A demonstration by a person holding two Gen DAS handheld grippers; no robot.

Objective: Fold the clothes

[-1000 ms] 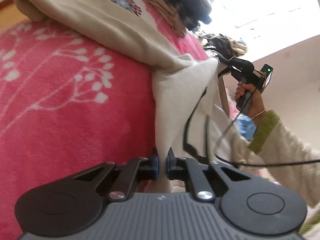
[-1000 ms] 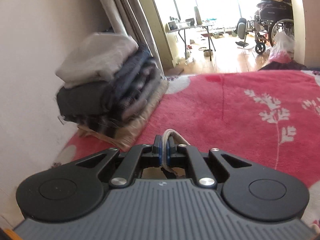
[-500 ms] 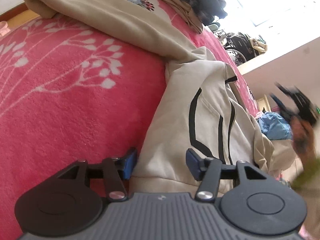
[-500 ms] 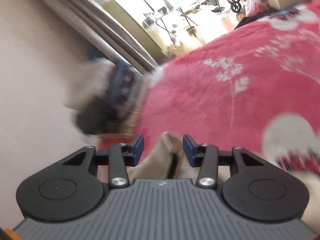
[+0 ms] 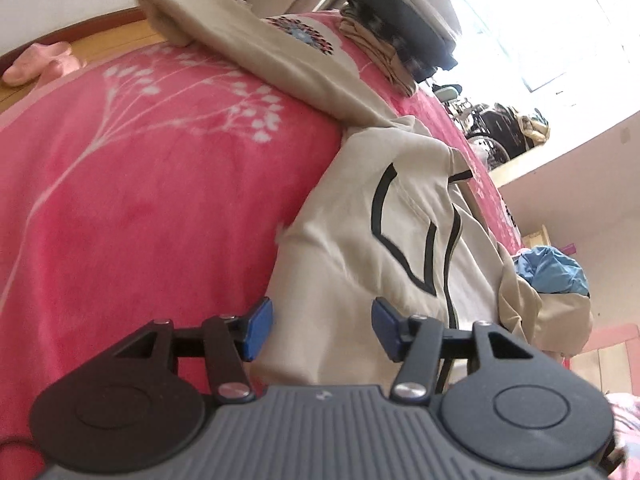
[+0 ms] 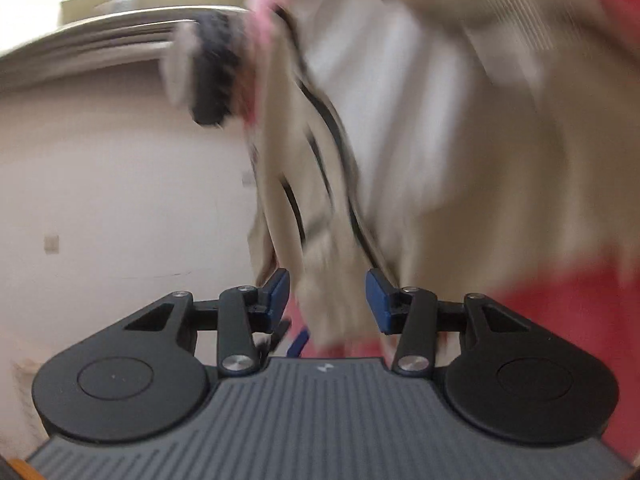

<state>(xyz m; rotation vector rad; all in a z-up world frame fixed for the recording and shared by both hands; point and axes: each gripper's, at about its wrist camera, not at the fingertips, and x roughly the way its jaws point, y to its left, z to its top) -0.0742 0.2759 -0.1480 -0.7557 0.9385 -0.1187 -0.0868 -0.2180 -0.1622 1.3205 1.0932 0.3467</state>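
A beige garment (image 5: 360, 240) with black trim lines lies crumpled on the pink blanket (image 5: 140, 200). One long sleeve (image 5: 248, 44) stretches away to the upper left. My left gripper (image 5: 322, 320) stands open just above the garment's near hem, nothing pinched between its blue pads. In the blurred right wrist view the same beige garment (image 6: 420, 140) fills the upper right, and my right gripper (image 6: 327, 294) is open with cloth lying loose between the fingers.
A stack of folded clothes (image 5: 400, 32) sits at the blanket's far end, also seen blurred as the stack of folded clothes (image 6: 212, 76). A blue cloth (image 5: 552, 272) lies at the right. Pink slippers (image 5: 36, 64) rest on the wooden floor. A wheelchair (image 5: 500, 128) stands beyond.
Both grippers were shut on the beige garment a second ago and have since opened and let it drop onto the blanket. The right gripper has swung round quickly, blurring its view.
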